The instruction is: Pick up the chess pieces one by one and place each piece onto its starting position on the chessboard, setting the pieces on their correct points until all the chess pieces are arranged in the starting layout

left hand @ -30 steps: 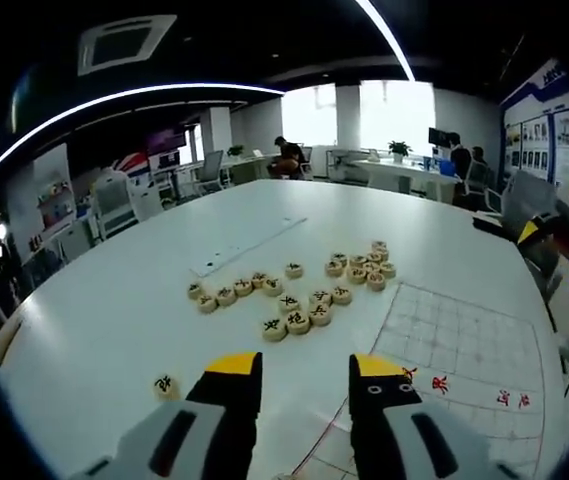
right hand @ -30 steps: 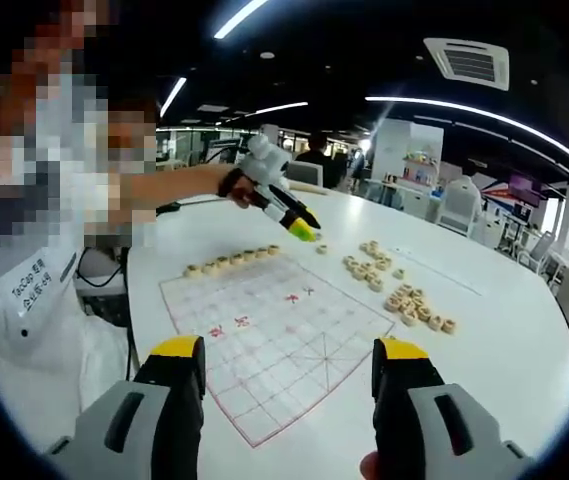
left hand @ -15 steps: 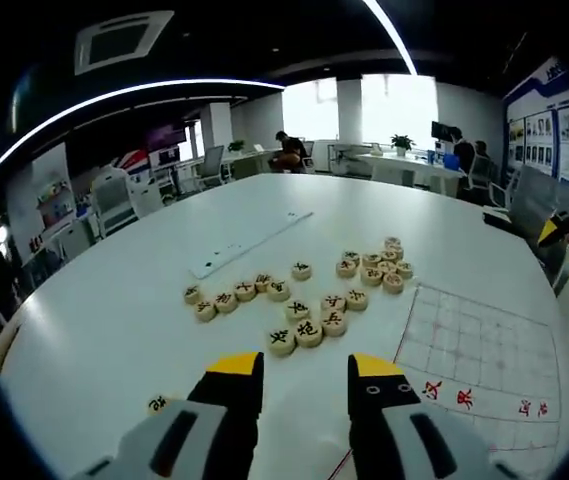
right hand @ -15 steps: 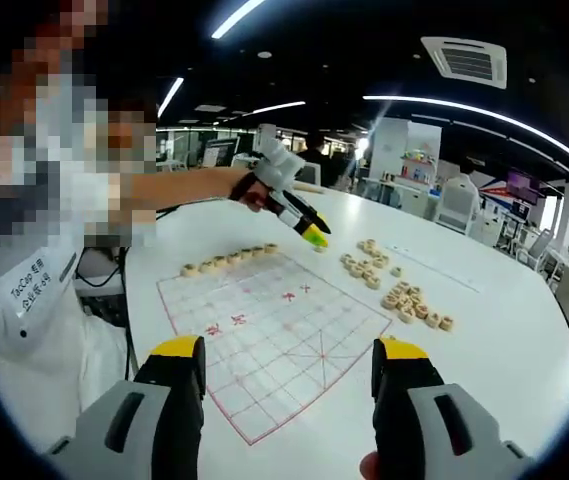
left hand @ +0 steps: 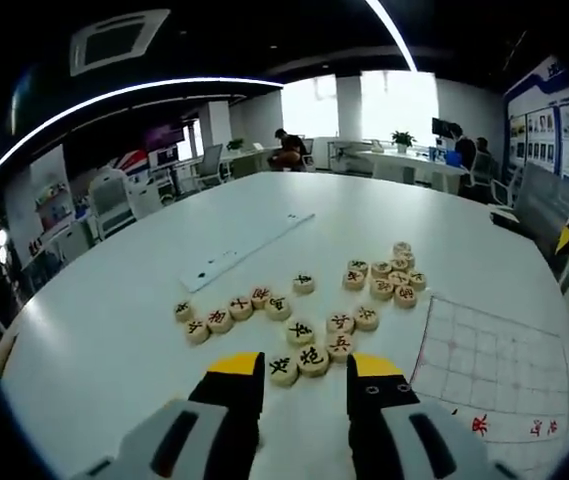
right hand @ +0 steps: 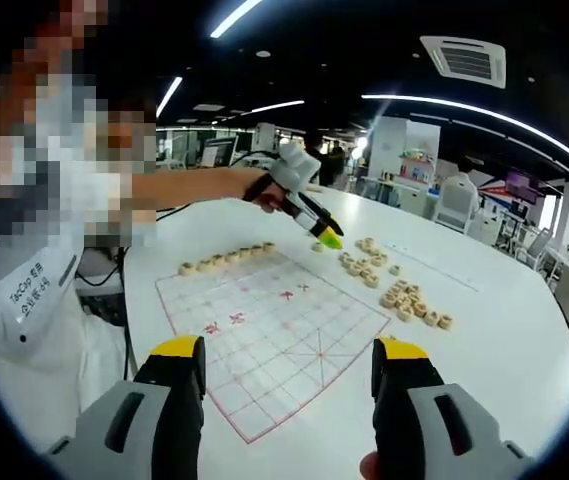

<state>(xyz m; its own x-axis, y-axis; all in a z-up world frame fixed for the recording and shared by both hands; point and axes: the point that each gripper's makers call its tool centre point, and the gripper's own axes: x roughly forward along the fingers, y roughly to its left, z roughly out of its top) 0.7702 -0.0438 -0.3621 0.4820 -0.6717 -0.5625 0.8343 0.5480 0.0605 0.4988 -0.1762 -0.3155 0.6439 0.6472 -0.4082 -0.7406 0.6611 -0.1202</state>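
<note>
Loose round wooden chess pieces (left hand: 311, 356) lie on the white table just beyond my left gripper (left hand: 304, 372), which is open with nothing between its jaws. More pieces form a short row (left hand: 230, 314) to the left and a cluster (left hand: 385, 280) further out. The paper chessboard (left hand: 494, 360) with red lines lies to the right. In the right gripper view, my right gripper (right hand: 289, 358) hovers open over the near edge of the chessboard (right hand: 274, 330). A row of pieces (right hand: 226, 260) stands along the board's far edge. The left gripper (right hand: 328, 238) hangs over the loose pieces (right hand: 364, 270) beyond the board.
A white ruler-like strip (left hand: 249, 246) lies on the table past the pieces. A person (right hand: 54, 230) sits at the table's left edge in the right gripper view, an arm stretched over the board. Office desks and chairs stand far behind.
The left gripper has moved away from the board toward the loose pieces, which now lie right in front of its jaws. The right gripper has held still.
</note>
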